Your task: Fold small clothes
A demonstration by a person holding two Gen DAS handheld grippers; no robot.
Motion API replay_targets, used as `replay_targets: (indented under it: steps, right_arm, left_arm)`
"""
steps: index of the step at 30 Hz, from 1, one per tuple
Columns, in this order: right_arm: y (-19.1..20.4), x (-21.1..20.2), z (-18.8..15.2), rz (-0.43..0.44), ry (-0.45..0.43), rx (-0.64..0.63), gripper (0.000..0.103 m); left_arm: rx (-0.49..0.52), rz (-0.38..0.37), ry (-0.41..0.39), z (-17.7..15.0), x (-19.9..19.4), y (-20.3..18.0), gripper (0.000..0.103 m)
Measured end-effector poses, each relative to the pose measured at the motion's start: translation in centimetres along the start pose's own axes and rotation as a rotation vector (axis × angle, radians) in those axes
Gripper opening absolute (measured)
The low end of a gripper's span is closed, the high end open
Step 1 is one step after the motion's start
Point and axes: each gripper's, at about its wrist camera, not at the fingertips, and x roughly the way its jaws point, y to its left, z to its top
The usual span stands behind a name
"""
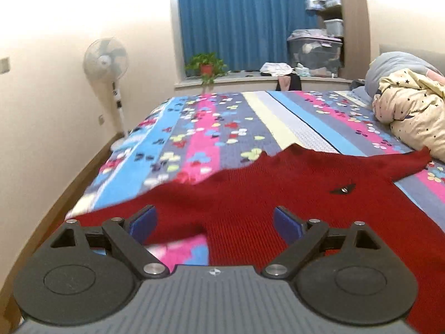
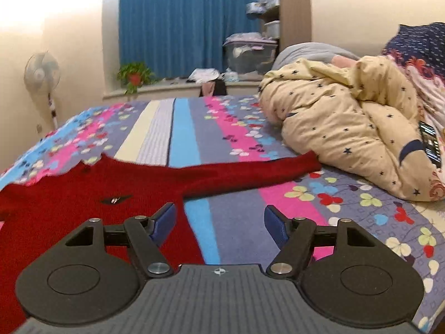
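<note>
Both grippers, left [image 1: 215, 224] and right [image 2: 219, 222], hover jaws wide, empty, over the red sweater [image 1: 278, 192].

Spread flat on the bedsheet [image 2: 239, 217] near the front edge of the bed: a sweater [image 2: 55, 203], one sleeve [image 2: 250, 171] stretched out to the right, its end just beside a bundled quilt [image 2: 347, 128] at the right. Behind the quilt, a pillow [image 2: 308, 51]; on the quilt's right side, a phone [image 2: 430, 143]. Beyond the bed, a sill with a potted plant [image 2: 135, 76] and a storage bin [image 2: 250, 54] before a curtain [image 2: 180, 22], and left of the bed on the floor, a standing fan [image 1: 107, 62].
</note>
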Motion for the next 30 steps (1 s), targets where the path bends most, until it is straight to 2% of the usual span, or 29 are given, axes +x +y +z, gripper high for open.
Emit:
replay_targets:
  steps: [3,5,6,7,8,9,11,14,17,21,30]
  right_arm:
    - [0.7,1.1,-0.3,-0.004,0.031,-0.006,0.072]
    - [1.0,1.6,-0.1,-0.014,0.048,0.006,0.072]
    - [0.9,1.6,0.0,-0.020,0.056,0.013,0.072]
    - [0.8,1.8,0.0,-0.027,0.064,0.023,0.072]
    - [0.8,2.0,0.0,-0.032,0.070,0.032,0.072]
    - [0.7,2.2,0.0,-0.035,0.073,0.038,0.072]
    - [0.7,2.4,0.0,-0.042,0.076,0.048,0.072]
    - [0.7,2.8,0.0,-0.052,0.080,0.068,0.072]
    - [0.9,3.0,0.0,-0.050,0.079,0.075,0.072]
    - [1.4,2.7,0.0,-0.051,0.059,0.073,0.073]
    - [0.6,1.3,1.2,-0.026,0.040,0.020,0.075]
  left_arm:
    - [-0.018,0.016,-0.001,0.3,3.8,1.6,0.094]
    - [-0.038,0.060,-0.025,-1.7,6.1,3.1,0.093]
    - [-0.014,0.118,0.045,-2.8,7.8,3.5,0.091]
    - [0.012,0.184,0.175,-3.0,9.8,3.8,0.083]
    - [-0.023,0.215,0.207,-2.8,10.8,4.5,0.070]
    - [-0.082,0.191,0.187,-2.7,11.0,5.4,0.075]
    - [-0.154,0.180,0.177,-2.2,11.6,6.7,0.076]
    - [-0.222,0.193,0.196,-2.0,12.9,8.3,0.076]
    - [-0.335,0.185,0.220,-2.1,13.9,10.7,0.078]
    - [-0.466,0.226,0.248,-2.8,15.2,14.3,0.084]
    - [-0.751,0.281,0.320,-5.8,16.5,19.9,0.085]
